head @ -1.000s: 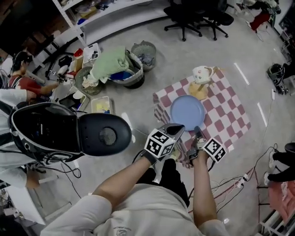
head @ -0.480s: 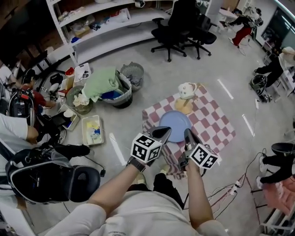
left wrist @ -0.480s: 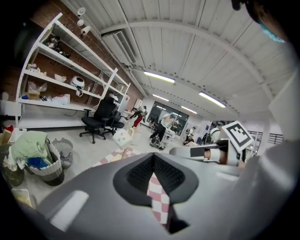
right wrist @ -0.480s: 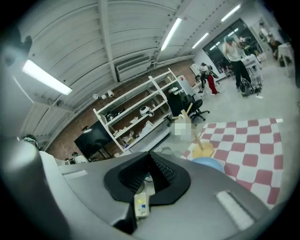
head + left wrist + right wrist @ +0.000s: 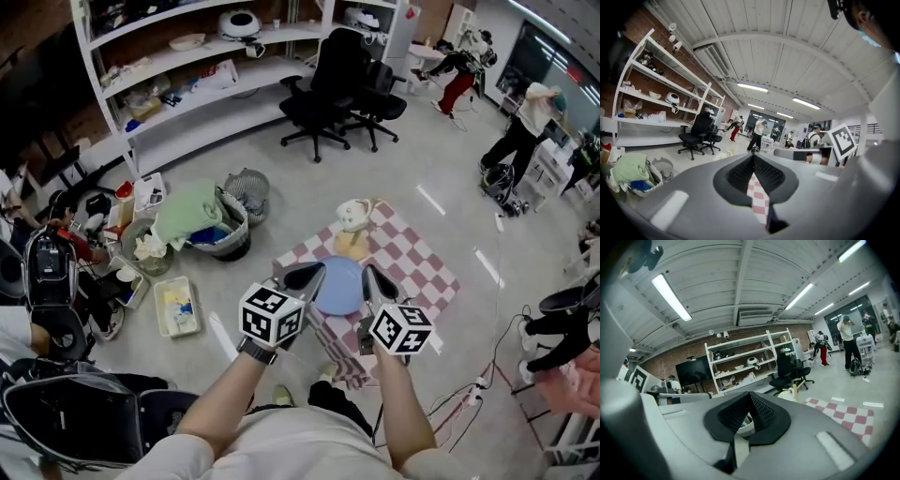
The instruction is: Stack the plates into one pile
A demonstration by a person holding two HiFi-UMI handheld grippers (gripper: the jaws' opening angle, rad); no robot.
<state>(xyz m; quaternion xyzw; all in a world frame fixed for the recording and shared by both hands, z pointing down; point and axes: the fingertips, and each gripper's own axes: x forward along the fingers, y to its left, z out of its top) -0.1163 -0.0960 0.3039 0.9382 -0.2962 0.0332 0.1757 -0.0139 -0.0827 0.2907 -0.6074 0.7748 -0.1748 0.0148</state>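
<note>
Left tongs and right tongs clenched, empty, above blue plate on checkered cloth.

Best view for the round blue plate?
Head view: the round blue plate lies on the red-and-white checked cloth, edges partly behind the left gripper and right gripper. Left gripper view shows only a cloth strip between its jaws. Right gripper view shows cloth at lower right, no clear plate.
</note>
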